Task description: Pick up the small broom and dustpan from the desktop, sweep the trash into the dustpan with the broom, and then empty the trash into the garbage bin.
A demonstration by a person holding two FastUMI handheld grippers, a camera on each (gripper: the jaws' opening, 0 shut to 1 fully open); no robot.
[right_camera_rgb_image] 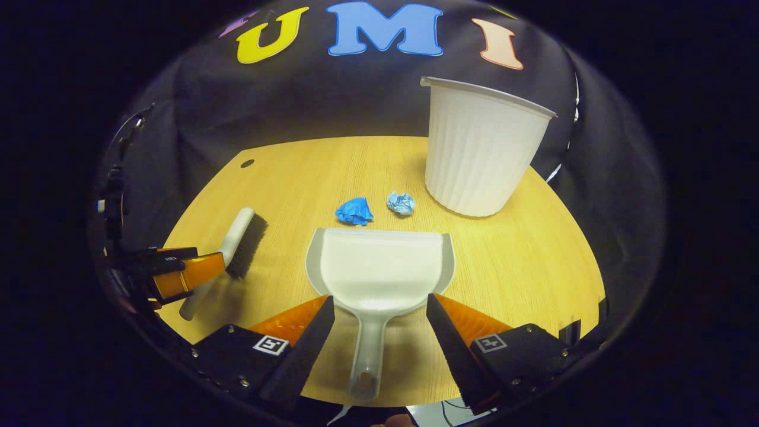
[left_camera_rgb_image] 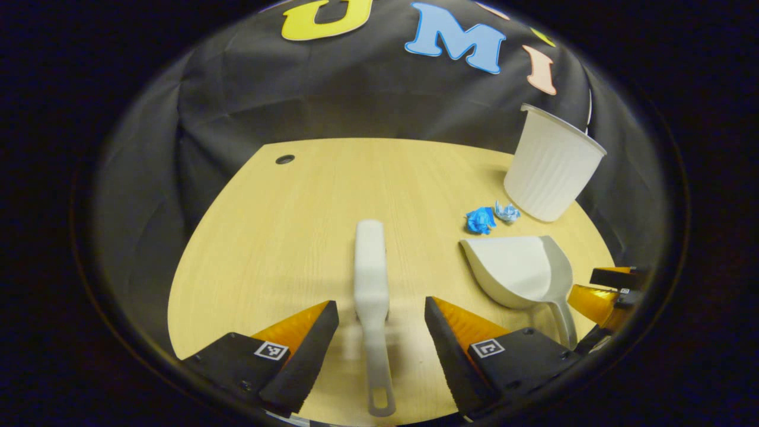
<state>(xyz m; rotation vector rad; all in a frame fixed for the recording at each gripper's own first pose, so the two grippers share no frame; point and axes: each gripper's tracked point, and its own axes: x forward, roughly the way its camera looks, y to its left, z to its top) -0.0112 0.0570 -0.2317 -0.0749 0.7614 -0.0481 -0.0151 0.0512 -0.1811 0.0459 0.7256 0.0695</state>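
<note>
Broom (left_camera_rgb_image: 372, 279) handle between the left gripper's (left_camera_rgb_image: 381, 320) spread jaws, untouched.

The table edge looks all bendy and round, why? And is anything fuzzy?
In the left gripper view the fisheye lens bows the table edge and tilts the bin; the broom looks sharp. In the right gripper view the bend is the same, and the dustpan casts a soft shadow.

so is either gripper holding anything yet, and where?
Nothing held. Left gripper is open astride the broom handle; right gripper open astride the dustpan handle.
</note>
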